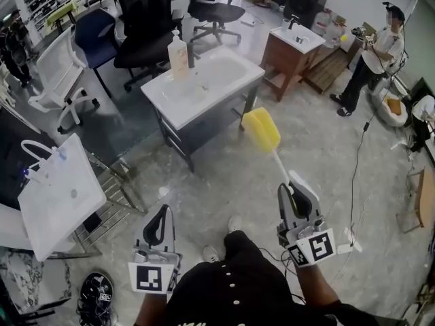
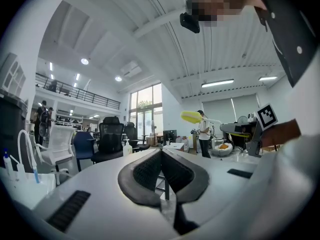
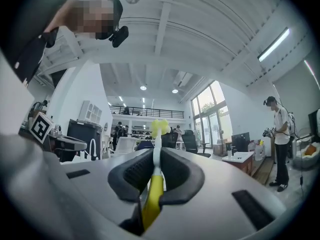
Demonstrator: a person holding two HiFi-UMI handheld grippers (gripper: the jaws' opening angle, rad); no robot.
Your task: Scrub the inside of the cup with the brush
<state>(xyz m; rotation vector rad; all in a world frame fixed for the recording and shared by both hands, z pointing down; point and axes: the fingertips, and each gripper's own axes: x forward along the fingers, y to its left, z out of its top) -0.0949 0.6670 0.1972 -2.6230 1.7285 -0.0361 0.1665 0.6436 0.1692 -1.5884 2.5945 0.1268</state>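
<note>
My right gripper (image 1: 289, 189) is shut on the handle of a brush whose yellow sponge head (image 1: 262, 129) sticks up and forward over the floor. In the right gripper view the yellow-and-white handle (image 3: 152, 196) runs between the closed jaws of that gripper (image 3: 157, 156) to the sponge head (image 3: 159, 127). At the lower left my left gripper (image 1: 162, 212) is shut with nothing in it; the left gripper view shows this gripper (image 2: 161, 156) with its pads pressed together and the brush head (image 2: 191, 116) off to the right. I see no cup in any view.
A white sink table (image 1: 224, 80) with a soap bottle (image 1: 178, 56) stands ahead. Office chairs (image 1: 146, 26) are behind it. A wooden sink cabinet (image 1: 285, 56) and a standing person (image 1: 370, 60) are at the right. A white bag (image 1: 58, 195) lies on a metal rack (image 1: 115, 195) at the left.
</note>
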